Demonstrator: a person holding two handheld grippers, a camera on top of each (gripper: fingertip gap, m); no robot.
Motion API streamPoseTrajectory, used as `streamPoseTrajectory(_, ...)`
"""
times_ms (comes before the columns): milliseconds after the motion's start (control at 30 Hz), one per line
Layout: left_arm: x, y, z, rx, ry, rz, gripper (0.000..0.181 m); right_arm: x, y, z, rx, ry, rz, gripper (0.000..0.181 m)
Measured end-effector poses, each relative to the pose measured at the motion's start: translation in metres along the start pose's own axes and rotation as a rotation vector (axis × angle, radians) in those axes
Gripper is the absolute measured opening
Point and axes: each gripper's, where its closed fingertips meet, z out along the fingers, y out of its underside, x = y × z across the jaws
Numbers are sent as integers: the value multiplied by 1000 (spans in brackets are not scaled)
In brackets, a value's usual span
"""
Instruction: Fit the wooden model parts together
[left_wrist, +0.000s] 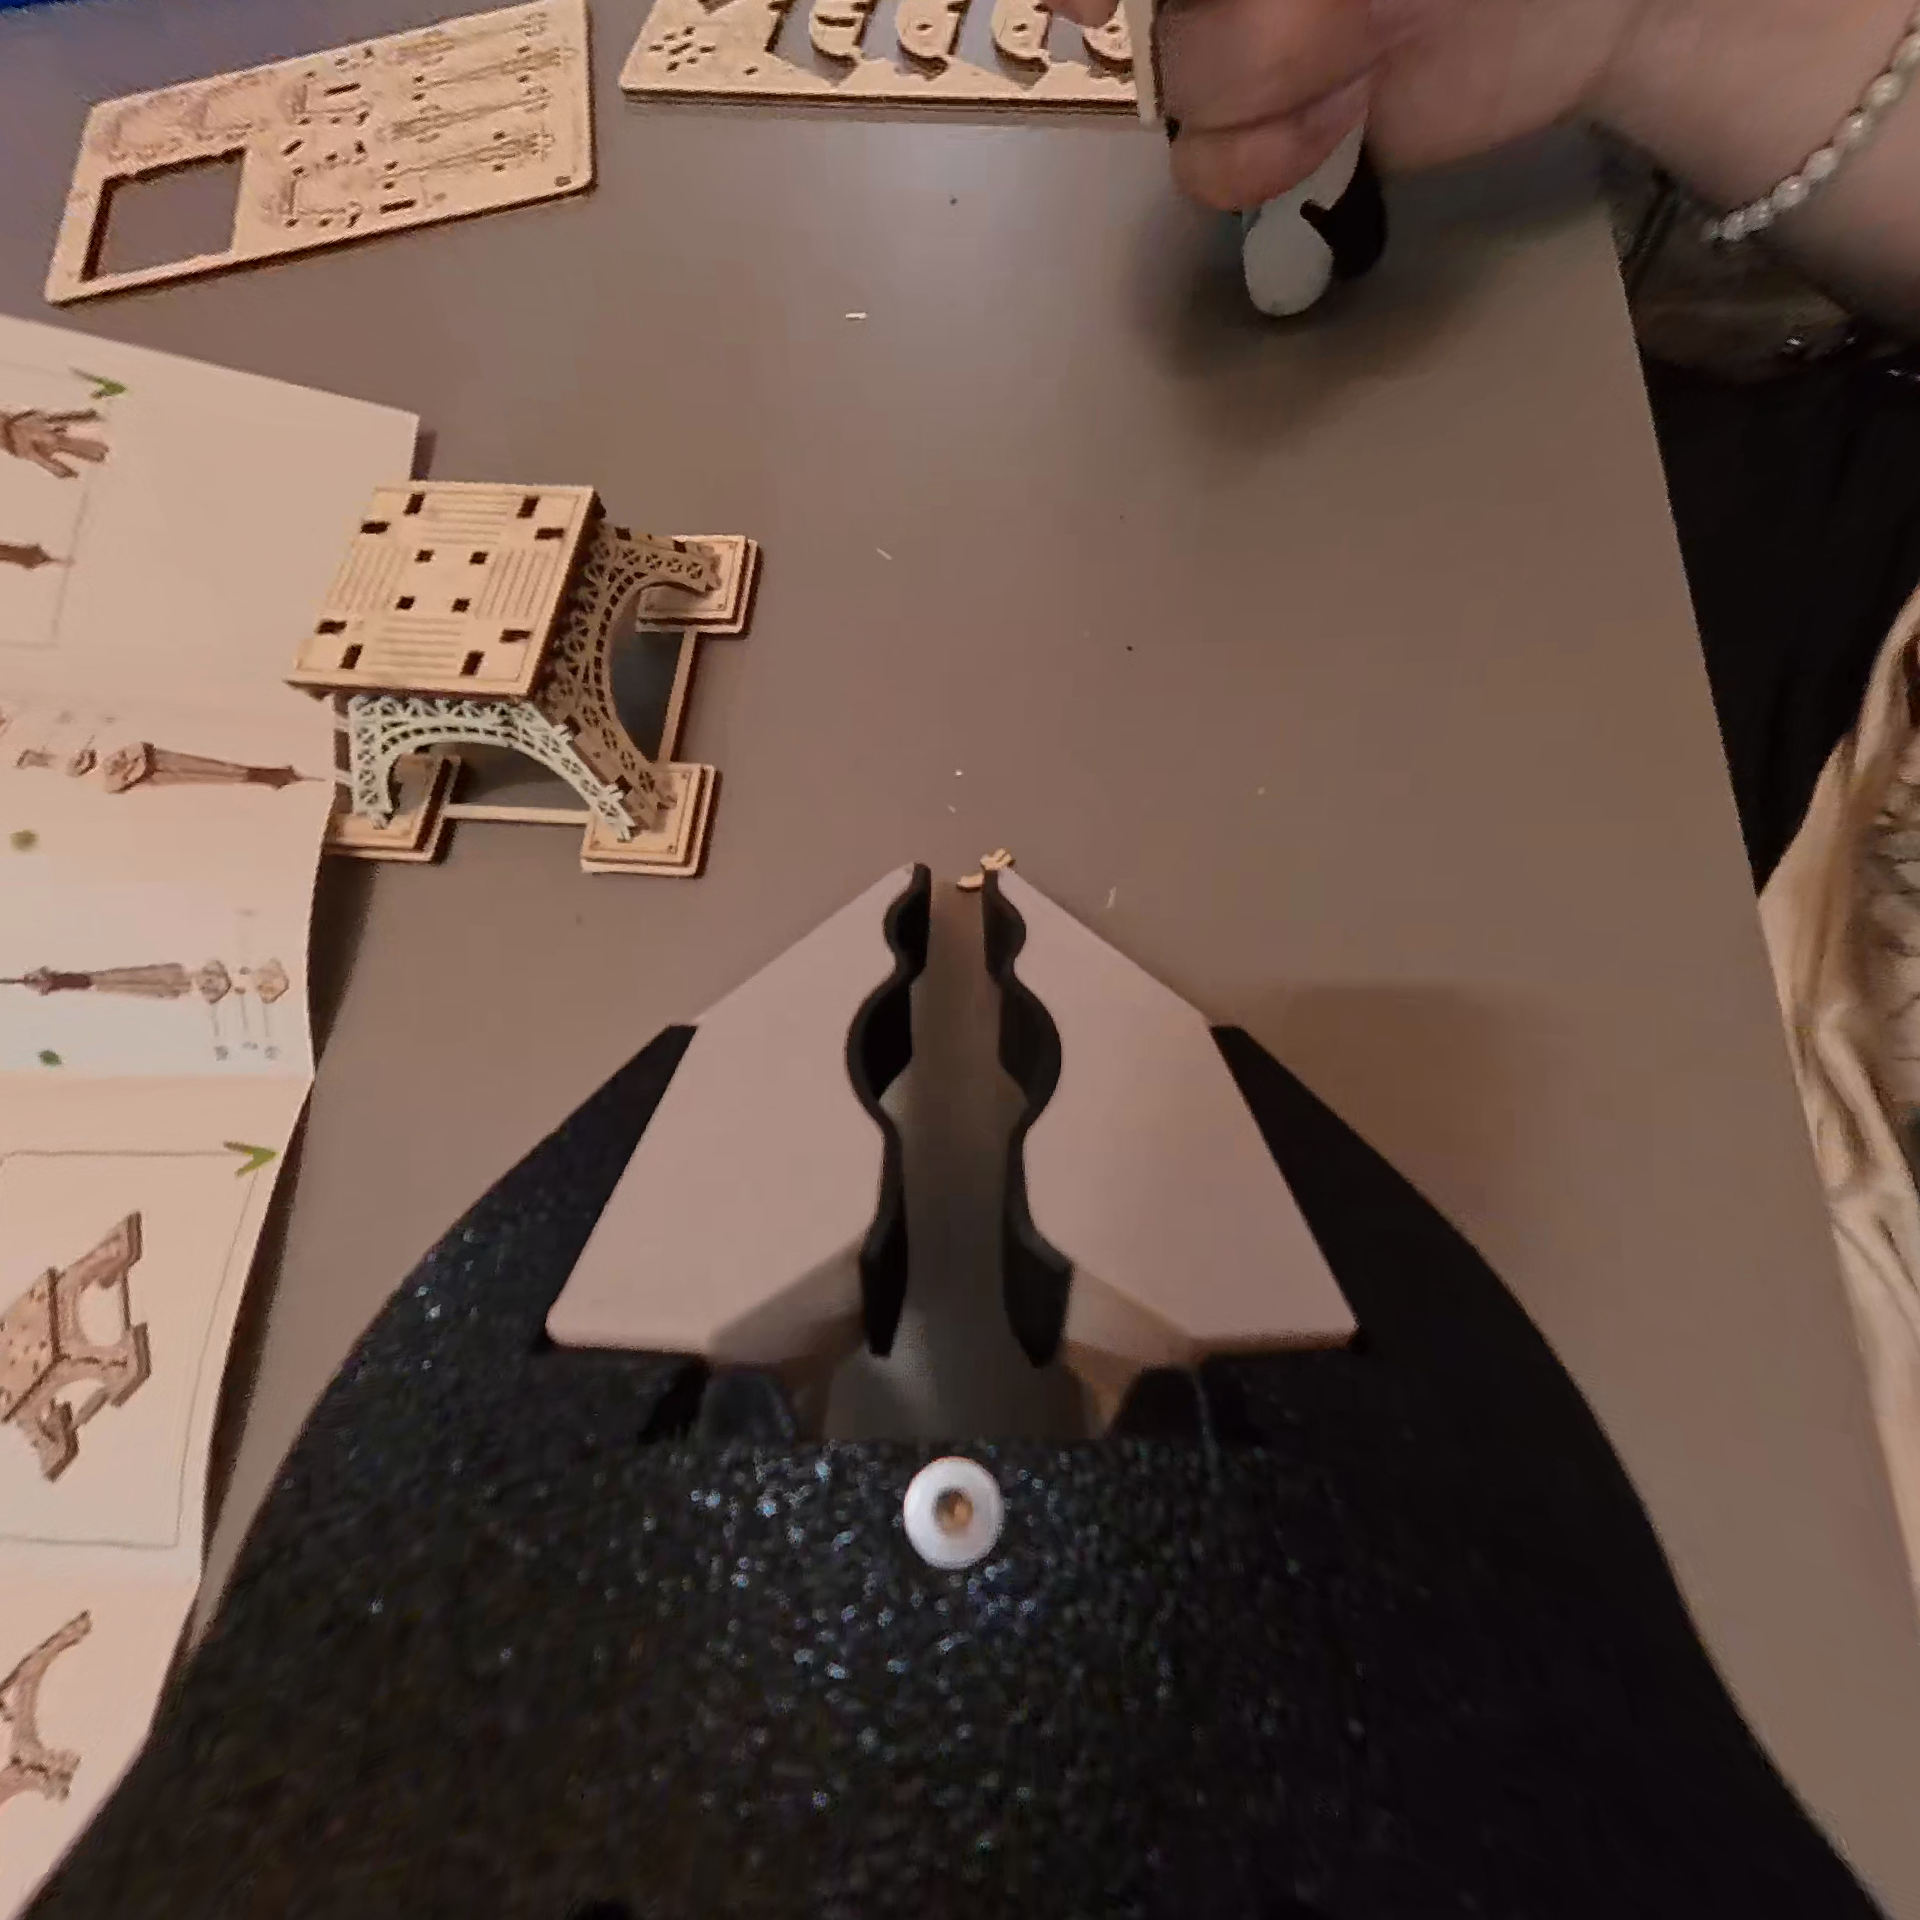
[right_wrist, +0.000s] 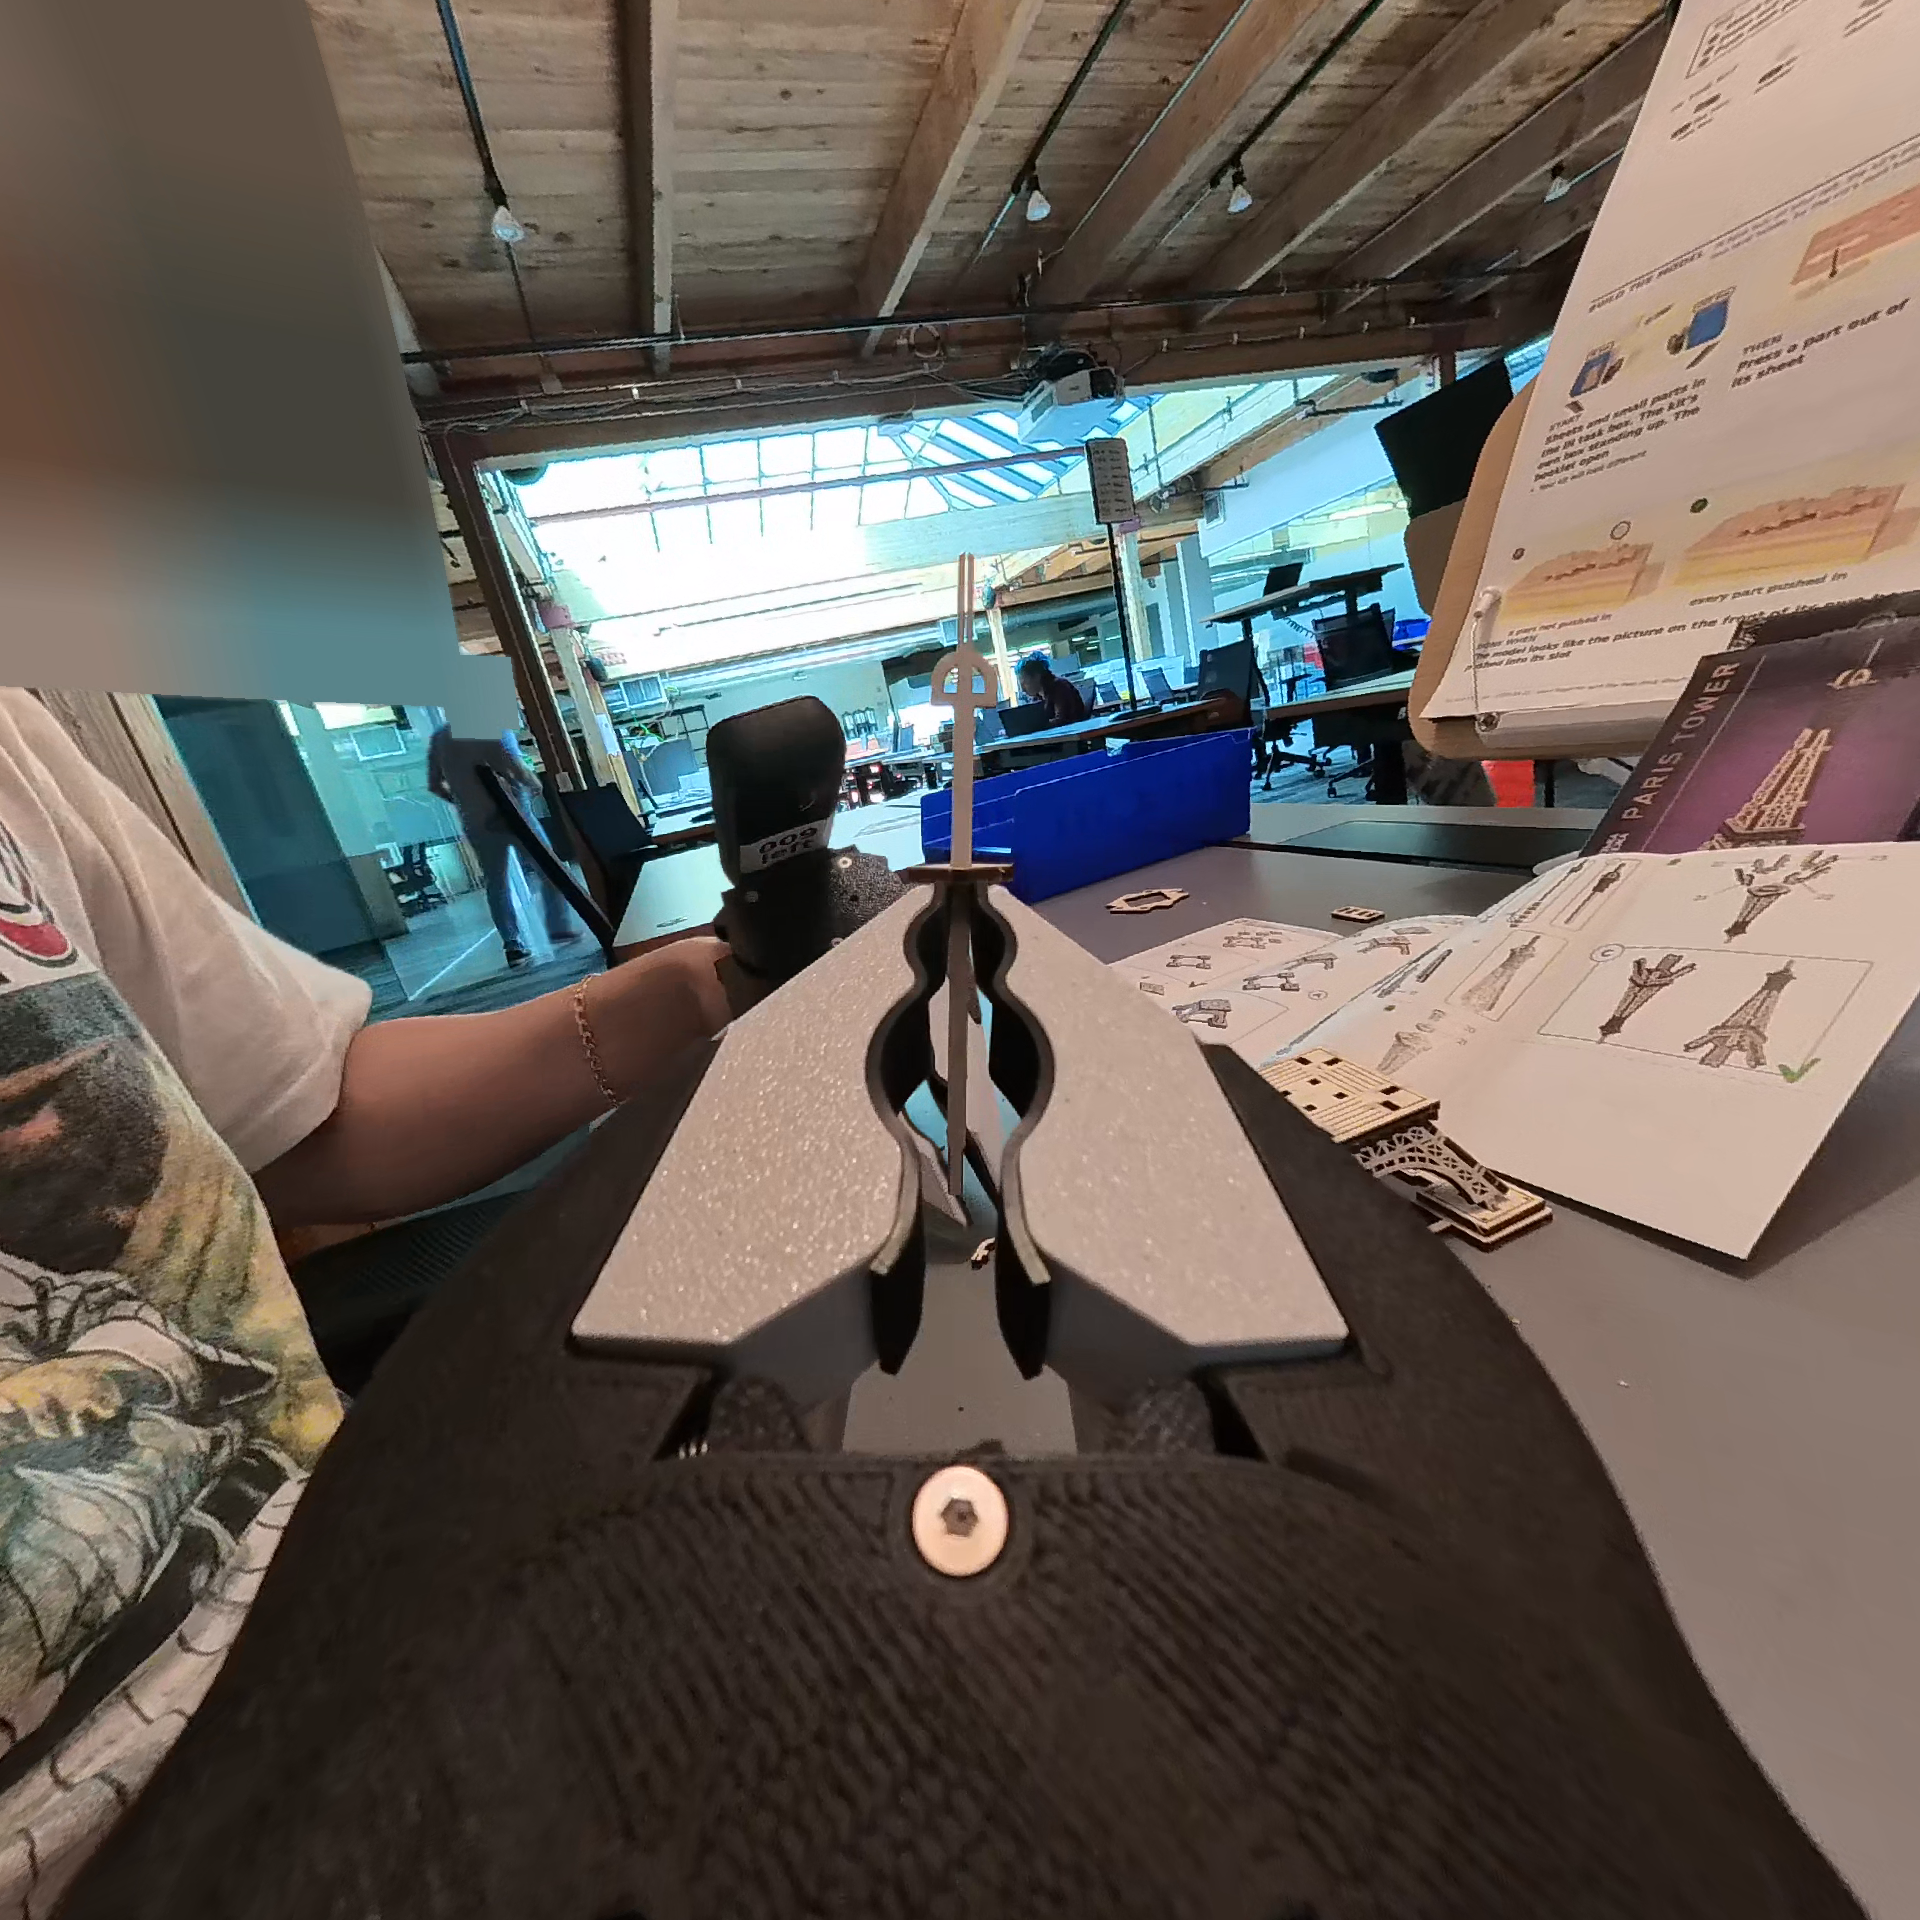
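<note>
Spire (right_wrist: 966, 727) work is the step in hand, as we judge it: our right gripper (right_wrist: 958, 904) holds that thin wooden piece upright, jaws pinching it, with a small flat collar (right_wrist: 954, 873) seated across the tips and the needle end rising well above them. The tower base (left_wrist: 520, 665) stands on the table (left_wrist: 1195, 623), just beside the booklet (left_wrist: 135, 935) and well apart from both grippers; in the right wrist view it sits low beside the right jaw.

Our left gripper (left_wrist: 951, 883) hovers low over the table, jaws nearly pressed together with only a narrow slit between them, and we see nothing held there. A tiny wooden crumb (left_wrist: 987, 868) lies on the table right at its tips; whether it is a part or scrap we cannot tell. Two part sheets (left_wrist: 332, 135) lie at the far edge, one with a square hole punched out.

The upper tower sections are not on the base, so we reckon the build is only partly done. Next, we think, the left must either take that crumb or steady the spire so the collar can be pushed home. That calls for a light, square push along the shaft: the spire is slender and looks likely to snap if bent.
</note>
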Motion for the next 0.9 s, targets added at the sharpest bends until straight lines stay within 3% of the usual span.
streamPoseTrajectory(33,0,0,0,-7,13,15,7,0,0,0,-3,0,-1,1)
streamPoseTrajectory(533,9,4,9,-24,229,172,0,0,5,4,-40,-6,4,1)
streamPoseTrajectory(667,6,3,9,-26,194,252,0,0,6,4,-45,-4,1,1)
streamPoseTrajectory(767,3,0,6,-43,135,406,0,0,6,5,-49,-4,2,1)
streamPoseTrajectory(900,-1,-25,-10,-55,48,655,0,-2,9,7,-66,-13,2,0)
